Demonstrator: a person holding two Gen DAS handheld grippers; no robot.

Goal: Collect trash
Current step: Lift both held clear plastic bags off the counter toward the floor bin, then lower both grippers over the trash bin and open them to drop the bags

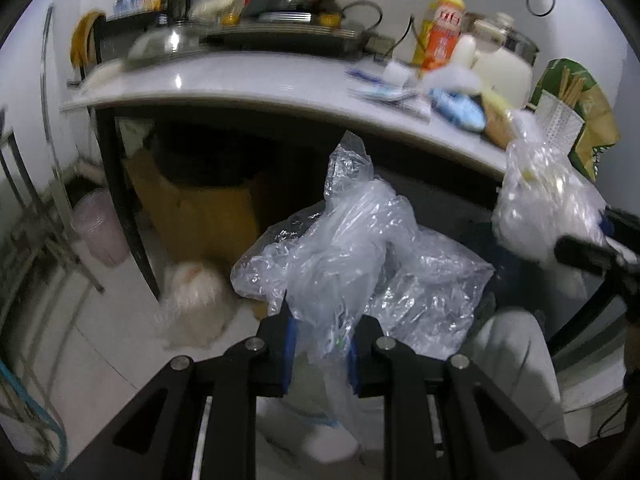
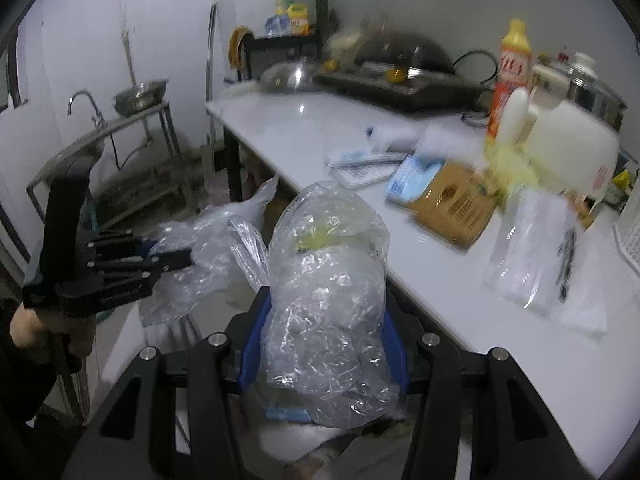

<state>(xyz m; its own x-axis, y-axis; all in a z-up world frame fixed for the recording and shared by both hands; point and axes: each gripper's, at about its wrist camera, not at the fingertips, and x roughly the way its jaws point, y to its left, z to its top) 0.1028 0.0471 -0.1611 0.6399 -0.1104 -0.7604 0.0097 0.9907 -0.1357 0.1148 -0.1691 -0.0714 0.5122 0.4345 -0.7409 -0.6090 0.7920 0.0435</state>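
In the left wrist view my left gripper (image 1: 324,332) is shut on a crumpled clear plastic bag (image 1: 360,240), which billows up in front of the white table's edge (image 1: 240,92). In the right wrist view my right gripper (image 2: 326,312) is shut on a bulging clear bag of trash (image 2: 328,280) with white and yellow scraps inside, held beside the table's near edge (image 2: 420,280). Each view shows the other tool: the right gripper (image 1: 580,254) with its bundle (image 1: 548,200) at the right, the left gripper (image 2: 176,260) with its bag (image 2: 200,248) at the left.
The table carries a cooker with a wok (image 2: 400,72), an orange bottle (image 2: 512,68), a white rice cooker (image 2: 568,144), a cardboard box (image 2: 452,204), a blue packet (image 2: 412,176) and clear bags (image 2: 536,248). A sink stand (image 2: 120,128) is at left. Below are an orange box (image 1: 200,208), a pink bucket (image 1: 100,228) and a white bag (image 1: 192,304).
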